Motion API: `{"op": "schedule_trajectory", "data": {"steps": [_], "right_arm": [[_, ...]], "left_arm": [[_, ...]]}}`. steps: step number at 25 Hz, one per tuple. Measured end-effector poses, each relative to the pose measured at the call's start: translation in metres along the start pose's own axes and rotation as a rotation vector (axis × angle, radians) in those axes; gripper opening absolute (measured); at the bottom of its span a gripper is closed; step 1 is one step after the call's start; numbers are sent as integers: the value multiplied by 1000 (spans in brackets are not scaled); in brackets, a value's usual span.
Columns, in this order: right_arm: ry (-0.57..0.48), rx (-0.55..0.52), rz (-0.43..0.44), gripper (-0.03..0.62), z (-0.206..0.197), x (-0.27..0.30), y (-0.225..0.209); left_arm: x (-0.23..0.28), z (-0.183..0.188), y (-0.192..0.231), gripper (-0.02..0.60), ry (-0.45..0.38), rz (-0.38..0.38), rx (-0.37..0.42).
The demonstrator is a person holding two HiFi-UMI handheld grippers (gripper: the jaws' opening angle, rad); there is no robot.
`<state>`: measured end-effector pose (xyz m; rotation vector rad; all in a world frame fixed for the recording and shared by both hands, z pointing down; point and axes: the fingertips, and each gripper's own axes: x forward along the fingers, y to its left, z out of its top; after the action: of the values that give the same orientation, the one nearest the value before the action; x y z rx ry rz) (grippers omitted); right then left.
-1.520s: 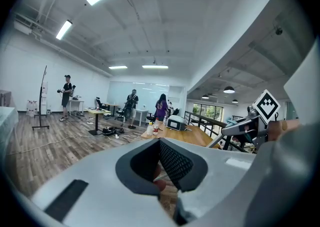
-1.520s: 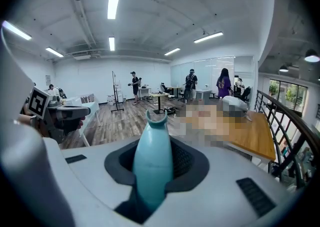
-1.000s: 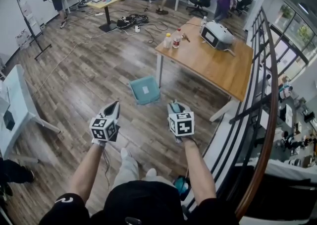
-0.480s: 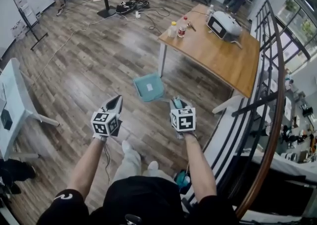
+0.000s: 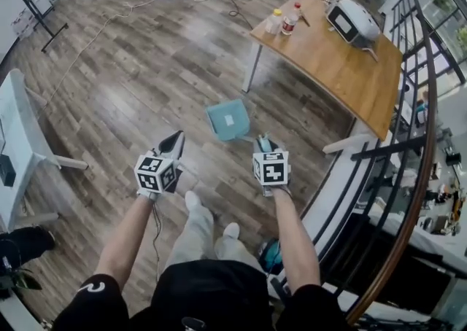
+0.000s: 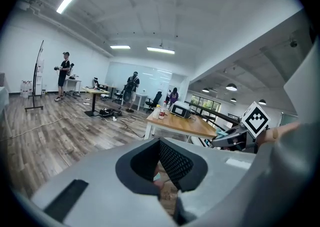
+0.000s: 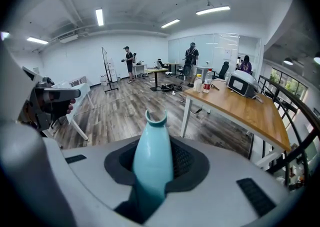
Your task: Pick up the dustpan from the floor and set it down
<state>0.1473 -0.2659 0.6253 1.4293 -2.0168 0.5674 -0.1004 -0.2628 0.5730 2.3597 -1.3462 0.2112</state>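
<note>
The teal dustpan [image 5: 228, 119] shows in the head view over the wood floor [image 5: 139, 67], just ahead and to the left of the right gripper [image 5: 263, 144]; whether its pan touches the boards cannot be told. Its handle [image 7: 150, 161] runs back into that gripper, and the right gripper view shows the jaws clamped on it from both sides, with the clip-shaped end sticking out past them. The left gripper [image 5: 174, 141] is beside it at about the same height, well apart from the dustpan. Its jaws meet at the tips with nothing held between them. The person's legs and feet are below the two grippers. Beyond the dustpan stands a wooden table [image 5: 343, 67], one white leg near the pan. On its far end are two bottles [image 5: 283, 23] and a white device [image 5: 352, 22]. A dark railing [image 5: 419, 169] curves along the right side.
</note>
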Motion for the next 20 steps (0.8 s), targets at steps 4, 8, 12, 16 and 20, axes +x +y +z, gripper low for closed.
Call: {"op": "schedule_trajectory", "data": {"steps": [4, 8, 12, 16, 20], "right_arm": [[27, -6, 0, 83, -14, 36, 8], [65, 12, 26, 83, -33, 66, 23], [105, 17, 30, 83, -54, 91, 29], [127, 16, 29, 83, -70, 112, 37], [151, 20, 26, 83, -88, 135, 41]], "left_arm": [[12, -21, 23, -3, 35, 7, -19], [21, -41, 42, -3, 67, 4, -41], [31, -60, 56, -3, 99, 3, -61], [39, -74, 67, -3, 121, -2, -72], [51, -88, 75, -3, 141, -20, -63]]}}
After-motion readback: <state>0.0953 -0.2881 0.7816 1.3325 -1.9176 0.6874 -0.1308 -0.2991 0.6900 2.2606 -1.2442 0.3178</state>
